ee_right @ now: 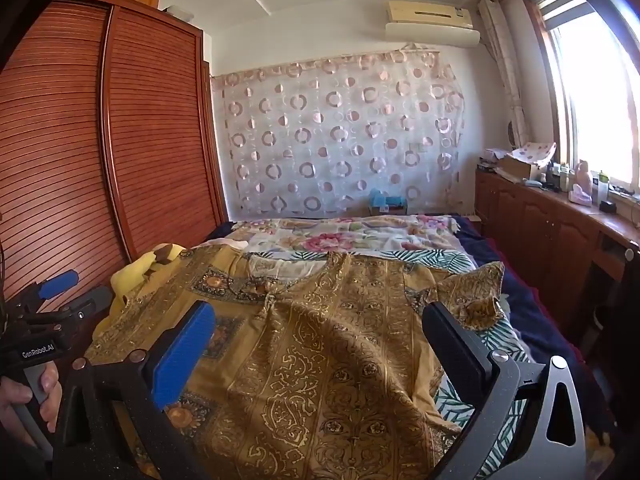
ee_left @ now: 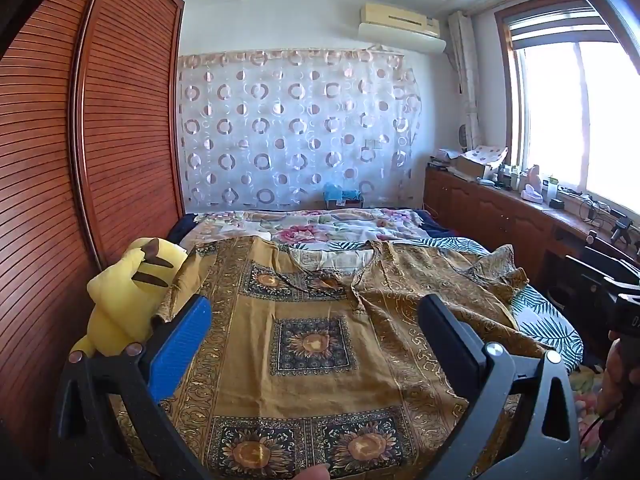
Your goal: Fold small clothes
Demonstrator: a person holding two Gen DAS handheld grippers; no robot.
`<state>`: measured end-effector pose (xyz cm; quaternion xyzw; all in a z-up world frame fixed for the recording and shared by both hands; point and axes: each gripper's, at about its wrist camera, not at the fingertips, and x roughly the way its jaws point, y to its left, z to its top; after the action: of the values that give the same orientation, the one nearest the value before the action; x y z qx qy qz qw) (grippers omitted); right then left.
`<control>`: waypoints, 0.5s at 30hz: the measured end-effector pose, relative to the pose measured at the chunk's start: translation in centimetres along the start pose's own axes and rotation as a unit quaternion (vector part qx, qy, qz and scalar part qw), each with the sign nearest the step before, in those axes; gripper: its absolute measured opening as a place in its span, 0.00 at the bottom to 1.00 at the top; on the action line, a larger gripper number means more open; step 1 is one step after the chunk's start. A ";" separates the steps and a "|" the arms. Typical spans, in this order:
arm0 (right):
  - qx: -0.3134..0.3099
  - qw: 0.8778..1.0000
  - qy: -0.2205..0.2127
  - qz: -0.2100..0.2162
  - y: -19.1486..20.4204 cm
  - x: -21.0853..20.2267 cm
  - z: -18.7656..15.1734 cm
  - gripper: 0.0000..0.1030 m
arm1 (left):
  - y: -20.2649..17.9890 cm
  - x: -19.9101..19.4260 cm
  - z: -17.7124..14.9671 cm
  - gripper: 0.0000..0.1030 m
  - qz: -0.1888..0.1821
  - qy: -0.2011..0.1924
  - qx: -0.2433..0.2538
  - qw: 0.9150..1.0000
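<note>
A mustard-brown patterned shirt [ee_left: 320, 320] lies spread flat on the bed, collar toward the far end. It also shows in the right wrist view [ee_right: 340, 340], with its right sleeve [ee_right: 476, 292] bunched up. My left gripper [ee_left: 316, 320] is open and empty, hovering above the shirt's lower left half. My right gripper [ee_right: 320, 332] is open and empty above the shirt's right half. The left gripper also shows at the left edge of the right wrist view [ee_right: 60, 292], held in a hand.
A yellow plush toy [ee_left: 128, 296] sits at the bed's left edge by the wooden wardrobe [ee_left: 80, 160]. A floral blanket [ee_left: 320, 228] covers the far bed. A wooden cabinet [ee_left: 520, 216] with clutter runs along the right under the window.
</note>
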<state>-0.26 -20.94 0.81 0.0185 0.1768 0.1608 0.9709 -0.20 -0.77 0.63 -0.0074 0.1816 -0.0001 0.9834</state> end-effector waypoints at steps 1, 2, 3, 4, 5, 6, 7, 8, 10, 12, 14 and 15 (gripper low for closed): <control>0.000 1.000 0.000 0.000 0.0 0.0 0.0 1.00 | -0.1 0.0 0.1 1.00 -0.001 0.001 0.000 1.000; 0.000 1.000 0.000 0.000 0.1 -0.1 0.0 1.00 | -0.1 0.0 0.1 1.00 -0.001 0.001 0.001 1.000; 0.000 1.000 -0.001 0.000 0.2 -0.1 0.0 1.00 | -0.1 0.0 0.1 1.00 0.000 0.000 0.001 1.000; 0.000 1.000 -0.001 0.000 0.2 -0.1 0.0 1.00 | 0.0 0.0 0.1 1.00 -0.001 0.001 0.001 1.000; 0.000 1.000 -0.001 0.000 0.2 -0.1 0.0 1.00 | -0.1 0.0 0.2 1.00 -0.001 0.001 0.001 1.000; 0.000 1.000 0.000 0.001 0.2 -0.1 0.0 1.00 | -0.1 0.0 0.2 1.00 -0.001 0.000 0.001 1.000; -0.001 1.000 0.000 0.001 0.2 -0.1 0.0 1.00 | -0.1 0.0 0.2 1.00 -0.001 0.001 0.001 1.000; -0.001 1.000 -0.001 0.002 0.2 -0.1 0.0 1.00 | -0.1 0.0 0.2 1.00 -0.001 0.001 0.001 1.000; -0.001 1.000 -0.001 0.003 0.2 -0.1 -0.1 1.00 | -0.1 0.0 0.2 1.00 0.000 0.000 0.001 1.000; -0.001 1.000 0.000 0.002 0.2 -0.1 -0.1 1.00 | -0.1 -0.1 0.2 1.00 0.001 0.000 0.001 1.000; 0.000 1.000 0.000 0.003 0.1 -0.1 -0.1 1.00 | -0.2 0.0 0.2 1.00 -0.001 0.000 0.002 1.000; -0.001 1.000 -0.001 0.003 0.1 -0.2 -0.1 1.00 | -0.2 0.0 0.3 1.00 -0.001 -0.001 0.002 1.000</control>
<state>-0.48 -20.88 0.80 0.0185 0.1758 0.1638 0.9705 -0.12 -0.99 0.95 -0.0051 0.1805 -0.0014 0.9836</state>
